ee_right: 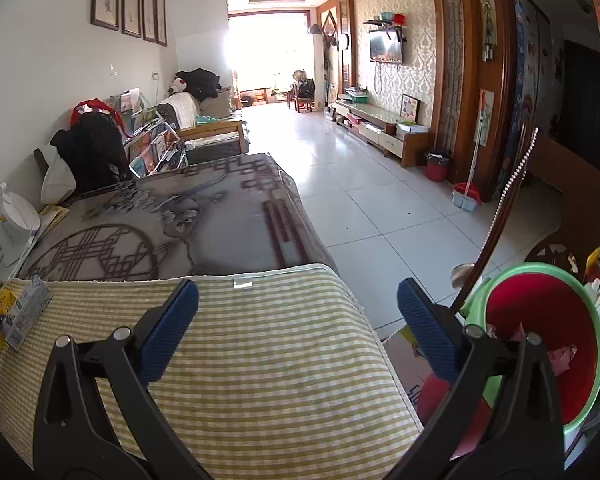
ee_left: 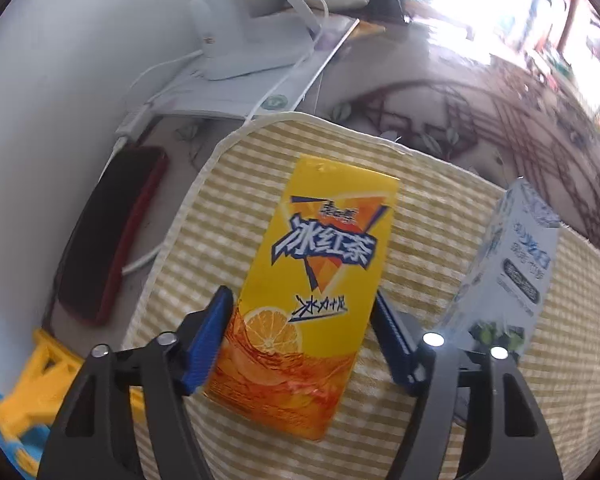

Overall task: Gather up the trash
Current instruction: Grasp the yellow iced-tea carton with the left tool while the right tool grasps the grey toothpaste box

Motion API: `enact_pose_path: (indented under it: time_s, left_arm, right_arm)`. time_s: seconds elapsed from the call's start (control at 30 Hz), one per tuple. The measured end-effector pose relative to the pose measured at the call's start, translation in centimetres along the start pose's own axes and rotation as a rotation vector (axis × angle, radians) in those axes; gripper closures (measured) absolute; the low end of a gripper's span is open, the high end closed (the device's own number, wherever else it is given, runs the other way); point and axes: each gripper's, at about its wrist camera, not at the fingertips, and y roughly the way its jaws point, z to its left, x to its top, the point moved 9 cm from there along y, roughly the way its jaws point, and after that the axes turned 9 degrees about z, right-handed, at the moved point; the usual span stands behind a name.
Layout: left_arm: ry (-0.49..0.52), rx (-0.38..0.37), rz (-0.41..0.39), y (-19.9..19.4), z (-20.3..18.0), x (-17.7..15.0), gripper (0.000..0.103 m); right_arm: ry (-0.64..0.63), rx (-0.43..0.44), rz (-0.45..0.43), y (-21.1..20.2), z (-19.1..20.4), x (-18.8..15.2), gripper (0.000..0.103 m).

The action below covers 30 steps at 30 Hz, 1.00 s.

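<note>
Right now my left tongs (ee_left: 300, 344) straddle the yellow tea carton (ee_left: 316, 280) lying flat on the checked mat (ee_left: 420, 208), pads apparently not pressing yet. Risk: closing skewed could spin it into the upright white carton (ee_left: 508, 264) just beside. Right tongs (ee_right: 298, 328) gape empty; red bin (ee_right: 540, 340) waits off the surface edge.

home living room: sofa (ee_right: 204, 120), wall-mounted tv (ee_right: 386, 49) over low tv cabinet (ee_right: 380, 128), framed pictures (ee_right: 130, 0), tiled floor (ee_right: 360, 184), patterned tablecloth (ee_right: 172, 220).
</note>
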Motion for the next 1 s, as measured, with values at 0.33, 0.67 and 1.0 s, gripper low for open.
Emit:
enact_pose_path:
  time_s: [0.33,0.67,1.0]
  left_arm:
    - [-0.069,-0.246,-0.019,-5.9,-3.1,-11.6,0.041]
    - [-0.126,-0.411,-0.127,-9.0,-2.5,-14.9,0.042]
    - [-0.196,-0.549,-0.156,-10.0,-1.1,-13.9,0.067]
  right_arm:
    - [-0.238,0.027,0.025,0.3,7.5,-3.0,0.005]
    - [-0.431,0.304,0.141,0.6,26.2,-4.7,0.005]
    - [-0.601,0.337,0.357,6.1,44.8,-6.1,0.012]
